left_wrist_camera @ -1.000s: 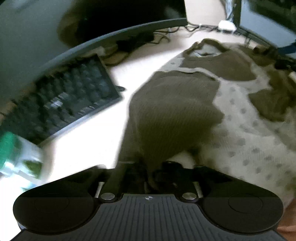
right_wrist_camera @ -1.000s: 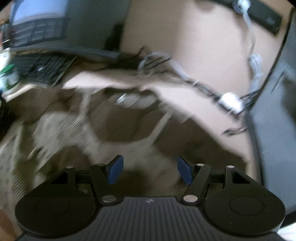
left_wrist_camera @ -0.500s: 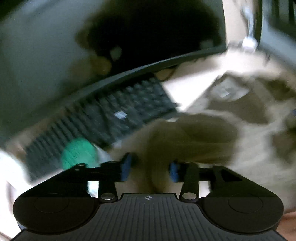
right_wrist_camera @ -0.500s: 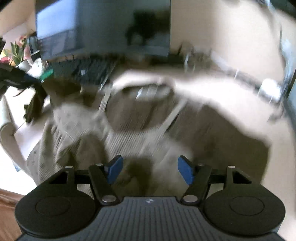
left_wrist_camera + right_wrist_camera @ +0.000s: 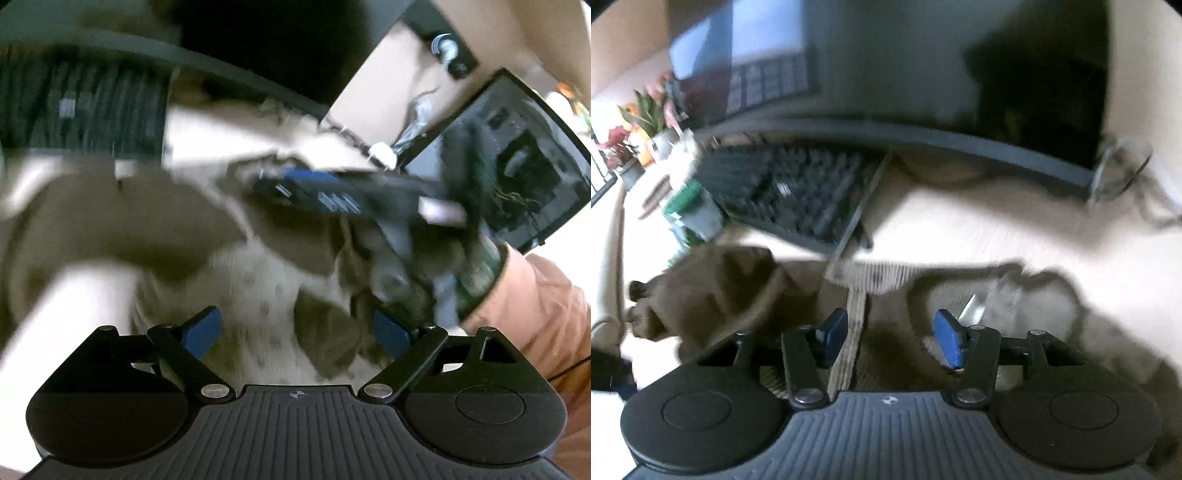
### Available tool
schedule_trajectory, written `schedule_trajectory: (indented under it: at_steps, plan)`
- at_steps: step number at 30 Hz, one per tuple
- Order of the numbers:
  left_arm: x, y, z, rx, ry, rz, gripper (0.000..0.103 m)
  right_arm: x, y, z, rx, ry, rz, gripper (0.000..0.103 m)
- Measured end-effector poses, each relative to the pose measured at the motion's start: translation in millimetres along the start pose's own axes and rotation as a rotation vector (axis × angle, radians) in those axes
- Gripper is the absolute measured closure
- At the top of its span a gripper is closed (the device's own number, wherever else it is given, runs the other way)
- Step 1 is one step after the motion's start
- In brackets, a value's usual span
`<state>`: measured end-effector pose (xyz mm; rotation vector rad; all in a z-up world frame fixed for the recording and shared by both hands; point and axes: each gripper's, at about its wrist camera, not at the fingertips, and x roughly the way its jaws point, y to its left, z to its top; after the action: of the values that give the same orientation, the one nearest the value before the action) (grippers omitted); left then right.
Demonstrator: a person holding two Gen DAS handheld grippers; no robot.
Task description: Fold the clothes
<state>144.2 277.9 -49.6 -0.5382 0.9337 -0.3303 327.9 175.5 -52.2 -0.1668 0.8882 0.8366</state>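
A cream dotted sweater with brown patches lies crumpled on the pale desk. My left gripper hovers just over it, jaws wide and still opening, nothing pinched between the blue pads. In the same view my right gripper shows as a blur across the sweater's far part, carried by a gloved hand. In the right wrist view the right gripper hangs low over the sweater. Its jaws are closing with a gap left, and a cream ribbed band runs beside the left pad. A brown sleeve lies bunched at the left.
A black keyboard and a big monitor stand right behind the sweater. A green-capped bottle and flowers are at the left. Cables trail at the right. A second screen and an orange sleeve fill the left view's right side.
My left gripper let go of the brown sleeve and its jaws spread wide. My right gripper swung across the sweater towards the keyboard, and its jaws narrowed.
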Motion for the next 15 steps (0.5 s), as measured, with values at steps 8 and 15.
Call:
schedule_trajectory:
  at_steps: [8,15]
  plan:
    - [17.7,18.5,-17.3,-0.115,0.018,0.022,0.010,19.8,24.4,26.6,-0.220,-0.184,-0.371,0.103]
    - [18.5,15.5,-19.5,-0.082,0.036,0.048,0.010,-17.7,26.8,13.9,-0.210,-0.155,-0.160,0.066]
